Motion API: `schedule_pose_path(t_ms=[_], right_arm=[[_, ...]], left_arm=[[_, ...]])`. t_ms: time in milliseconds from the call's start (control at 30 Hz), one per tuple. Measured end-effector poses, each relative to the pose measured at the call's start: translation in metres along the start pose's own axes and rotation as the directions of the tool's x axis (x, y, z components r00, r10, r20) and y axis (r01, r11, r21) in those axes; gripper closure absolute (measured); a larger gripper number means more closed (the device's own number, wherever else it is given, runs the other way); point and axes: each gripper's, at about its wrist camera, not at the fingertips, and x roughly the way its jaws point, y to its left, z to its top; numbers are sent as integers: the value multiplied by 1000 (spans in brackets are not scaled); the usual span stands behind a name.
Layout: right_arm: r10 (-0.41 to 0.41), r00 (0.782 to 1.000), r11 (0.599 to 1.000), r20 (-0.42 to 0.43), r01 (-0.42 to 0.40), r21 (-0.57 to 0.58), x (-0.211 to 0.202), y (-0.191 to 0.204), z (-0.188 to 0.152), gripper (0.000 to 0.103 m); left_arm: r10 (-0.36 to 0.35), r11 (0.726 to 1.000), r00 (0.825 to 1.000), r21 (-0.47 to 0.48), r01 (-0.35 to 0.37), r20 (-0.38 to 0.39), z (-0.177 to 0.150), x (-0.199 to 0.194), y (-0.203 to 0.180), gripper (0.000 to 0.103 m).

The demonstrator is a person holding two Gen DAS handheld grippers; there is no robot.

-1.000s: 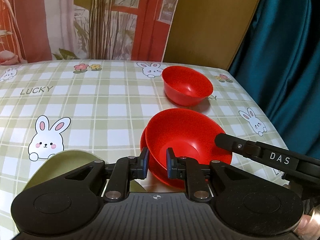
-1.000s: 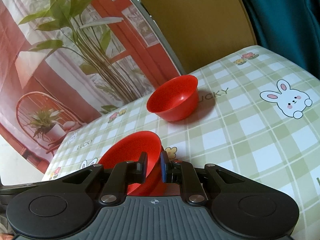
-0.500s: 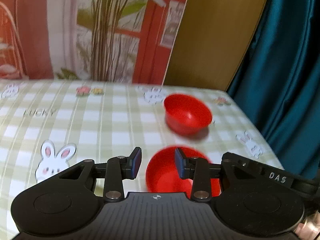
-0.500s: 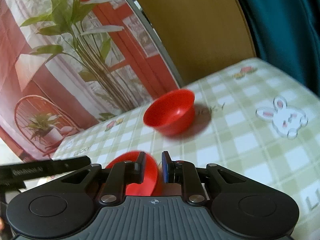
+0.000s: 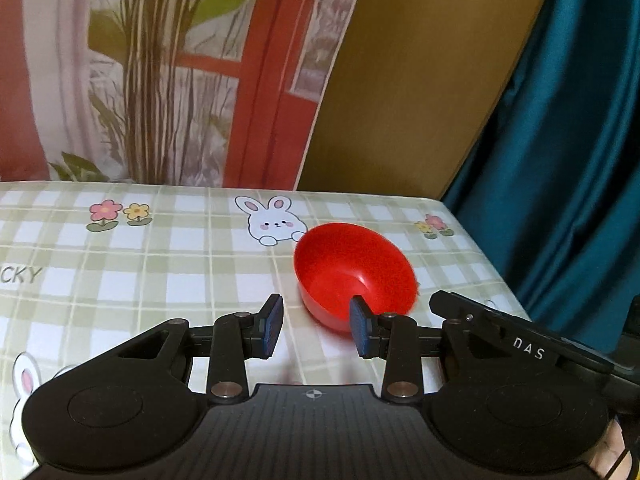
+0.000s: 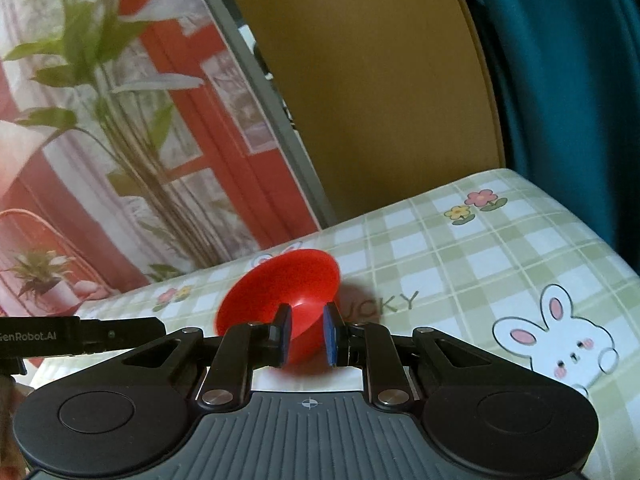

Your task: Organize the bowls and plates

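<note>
A red bowl (image 5: 354, 270) stands upright on the checked tablecloth toward the far right of the table. My left gripper (image 5: 316, 326) is open and empty, hovering just in front of the bowl; its right fingertip overlaps the bowl's near wall. In the right wrist view the same red bowl (image 6: 280, 292) lies just ahead of my right gripper (image 6: 307, 334), whose jaws stand partly open with the bowl's lower wall seen between them; contact cannot be made out. The other red bowls and plate are out of view.
The green checked tablecloth (image 5: 160, 280) with rabbit and flower prints covers the table. The table's right edge (image 5: 480, 248) meets a teal curtain (image 5: 560, 160). A brown panel (image 5: 400, 80) and a printed backdrop stand behind the far edge.
Both grippers rose from the near stack of red dishes and moved forward toward the far red bowl. The left jaws opened wide; the right jaws opened partly. The stack left view.
</note>
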Motion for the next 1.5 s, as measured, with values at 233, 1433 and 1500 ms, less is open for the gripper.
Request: schedule_pose_path(t_ms=[233,1433,1500], right_arm=[[-9,1000,1000,-23,9,-4,32,-2,5,86],[132,990,991,49,-130,-40,-67,104,5,88],[147,988,988,51,-144,-47,-75,115,2,88]], left_arm=[[-18,1000,999,-11,18,-49,7,38,3,66],[11,1000,993,22,-13,114,-1,-105,15,87],[18,1000,992,15,-20,123,-4,-119,21,87]])
